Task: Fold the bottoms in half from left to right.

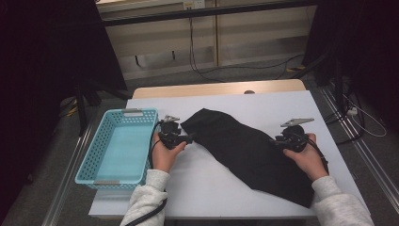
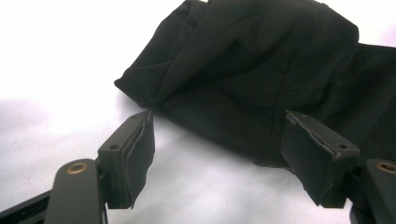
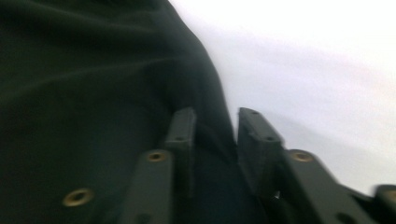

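A black cloth (image 1: pixel 244 146) lies spread slantwise across the white tabletop (image 1: pixel 207 188). My left gripper (image 1: pixel 190 138) is at the cloth's upper-left end, beside the basket. In the left gripper view its jaws (image 2: pixel 219 119) stand wide open, and the bunched edge of the cloth (image 2: pixel 243 70) lies just ahead of and partly between the pads, untouched. My right gripper (image 1: pixel 275 140) rests over the cloth's right edge. In the right gripper view its jaws (image 3: pixel 215 114) stand a little apart, with the hem of the cloth (image 3: pixel 93 93) running into the narrow gap and no pad pressing on it.
A turquoise perforated basket (image 1: pixel 92 147) stands at the table's left edge, close to my left hand. A wooden table edge (image 1: pixel 216 88) runs behind the white top. Cables trail on the floor beyond. Bare white surface lies in front of the cloth.
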A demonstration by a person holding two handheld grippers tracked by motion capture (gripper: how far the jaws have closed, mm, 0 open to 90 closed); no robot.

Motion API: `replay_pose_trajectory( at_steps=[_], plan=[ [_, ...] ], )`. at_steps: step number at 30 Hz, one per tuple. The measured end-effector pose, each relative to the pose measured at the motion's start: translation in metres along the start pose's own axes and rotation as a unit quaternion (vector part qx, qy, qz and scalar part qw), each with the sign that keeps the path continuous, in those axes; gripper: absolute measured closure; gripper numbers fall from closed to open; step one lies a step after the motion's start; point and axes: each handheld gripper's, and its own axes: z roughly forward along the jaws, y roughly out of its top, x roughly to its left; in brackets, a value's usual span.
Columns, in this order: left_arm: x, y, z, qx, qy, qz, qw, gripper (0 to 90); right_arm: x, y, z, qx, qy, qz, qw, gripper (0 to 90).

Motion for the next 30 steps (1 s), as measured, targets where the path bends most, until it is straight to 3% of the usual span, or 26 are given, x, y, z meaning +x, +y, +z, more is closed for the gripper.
replay_pose_trajectory(
  at_steps=[2,5,8,11,13,21,25,27,29,30],
  plan=[
    [0.001,0.0,0.0,0.0,0.0,0.0,1.0,26.5,-0.004,0.0,0.001,-0.006,0.002,-0.001,1.0,89.7],
    [0.001,0.0,-0.001,0.0,-0.001,0.002,1.0,26.5,-0.012,0.002,-0.001,-0.017,-0.027,-0.003,0.9995,90.0],
    [0.001,0.0,-0.001,0.001,-0.002,0.002,1.0,26.5,-0.02,-0.001,-0.001,-0.014,-0.026,0.007,0.9995,90.0],
    [0.001,0.0,-0.001,0.0,-0.001,0.004,1.0,26.5,-0.02,-0.004,-0.008,-0.028,-0.022,0.024,0.9991,76.2],
    [0.0,0.0,-0.001,0.001,-0.001,0.006,1.0,26.4,-0.019,-0.007,-0.016,-0.032,-0.005,0.022,0.9992,75.8],
    [-0.001,0.001,-0.002,-0.002,-0.001,0.006,1.0,26.5,-0.01,-0.019,-0.036,-0.037,0.008,-0.005,0.9993,74.0],
    [-0.001,0.001,-0.002,-0.001,-0.003,0.006,1.0,26.5,-0.012,-0.028,-0.028,-0.015,-0.017,-0.01,0.9997,68.9],
    [-0.001,0.001,-0.002,-0.001,-0.001,0.006,1.0,26.5,-0.014,-0.032,-0.026,-0.02,-0.017,-0.002,0.9997,73.9],
    [-0.001,0.001,-0.001,0.0,-0.003,0.006,1.0,26.5,-0.016,-0.031,-0.027,-0.02,-0.004,-0.001,0.9998,89.5],
    [-0.001,0.0,-0.001,0.001,-0.003,0.006,1.0,26.4,-0.016,-0.031,-0.027,-0.02,0.0,0.001,0.9998,89.9]
  ],
)
